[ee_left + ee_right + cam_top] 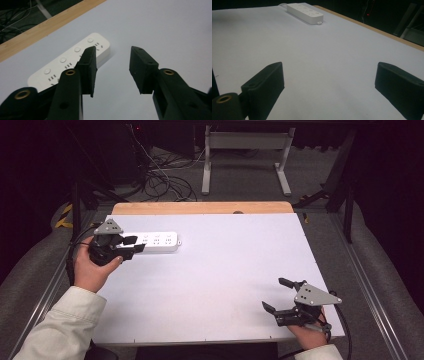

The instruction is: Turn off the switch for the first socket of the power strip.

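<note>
Lying flat near the far left corner of the white table (225, 285), the white power strip (159, 241) sits with its sockets and buttons facing up, its long side running across the table, which leaves its near edge free for a sideways grasp. The left gripper (134, 244) is right at the strip's left end, its jaws spread apart and gripping nothing. In the left gripper view the left gripper (112, 71) looks along the strip (72, 61): one jaw overlaps the strip's near long edge, while the other hangs over bare table beside it. Whether that first jaw touches the casing cannot be told. The aim looks like a line-up for a pinch across the strip's width, but the gap sits off to one side of the body, so I judge a shift toward the strip is needed before closing.

The right gripper (284, 296) rests well apart, at the near right corner, jaws spread wide and empty, pointing back across the table; from the right gripper view the strip (305, 13) lies far ahead of the right gripper (329, 83). It seems parked there to stay clear while the left hand works.
</note>
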A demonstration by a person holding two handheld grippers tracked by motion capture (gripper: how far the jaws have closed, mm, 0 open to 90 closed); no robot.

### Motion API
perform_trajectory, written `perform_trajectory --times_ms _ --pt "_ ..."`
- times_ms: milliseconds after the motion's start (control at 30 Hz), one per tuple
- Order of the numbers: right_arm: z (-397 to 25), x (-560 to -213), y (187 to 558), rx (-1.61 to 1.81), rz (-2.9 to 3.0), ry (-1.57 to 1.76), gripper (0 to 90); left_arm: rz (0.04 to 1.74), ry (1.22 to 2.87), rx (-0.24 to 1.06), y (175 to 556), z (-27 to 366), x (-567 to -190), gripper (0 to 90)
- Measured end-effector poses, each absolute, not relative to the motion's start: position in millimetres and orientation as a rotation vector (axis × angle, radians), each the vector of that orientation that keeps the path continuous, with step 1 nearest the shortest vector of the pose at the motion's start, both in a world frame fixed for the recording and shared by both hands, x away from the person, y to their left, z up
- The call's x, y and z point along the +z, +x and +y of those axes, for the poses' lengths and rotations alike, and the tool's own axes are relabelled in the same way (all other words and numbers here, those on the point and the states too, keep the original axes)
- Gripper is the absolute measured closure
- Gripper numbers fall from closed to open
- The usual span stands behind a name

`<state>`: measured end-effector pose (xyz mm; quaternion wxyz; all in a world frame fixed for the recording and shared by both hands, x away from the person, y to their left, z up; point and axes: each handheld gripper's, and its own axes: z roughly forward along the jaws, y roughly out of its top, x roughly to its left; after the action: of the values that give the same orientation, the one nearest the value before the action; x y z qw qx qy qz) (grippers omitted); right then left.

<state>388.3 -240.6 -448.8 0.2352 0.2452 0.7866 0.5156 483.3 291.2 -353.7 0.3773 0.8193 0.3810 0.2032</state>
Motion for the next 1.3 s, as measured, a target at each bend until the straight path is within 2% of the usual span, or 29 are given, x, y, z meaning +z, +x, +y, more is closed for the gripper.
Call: perform_trajectory --times_ms 300,333,633,867,1300 --pt "-240.8 -448.9 388.0 1.415 2.155 0.676 9.2 1.077 2.094 0.500 517.8 310.4 -356.3 69.4" --pt "-240.9 -449.1 388.0 1.416 2.155 0.676 9.2 1.089 2.095 0.502 522.2 312.5 -357.9 72.8" --pt "-240.4 -450.1 389.2 1.418 2.164 0.671 9.3 1.201 2.037 0.478 551.2 327.8 -378.8 80.3" --pt "-239.9 -451.2 390.2 1.419 2.177 0.672 9.2 1.282 1.995 0.473 568.3 333.9 -392.7 89.8" --pt "-240.1 -451.3 390.4 1.426 2.179 0.677 9.3 1.404 1.904 0.494 583.7 341.1 -409.7 90.0"
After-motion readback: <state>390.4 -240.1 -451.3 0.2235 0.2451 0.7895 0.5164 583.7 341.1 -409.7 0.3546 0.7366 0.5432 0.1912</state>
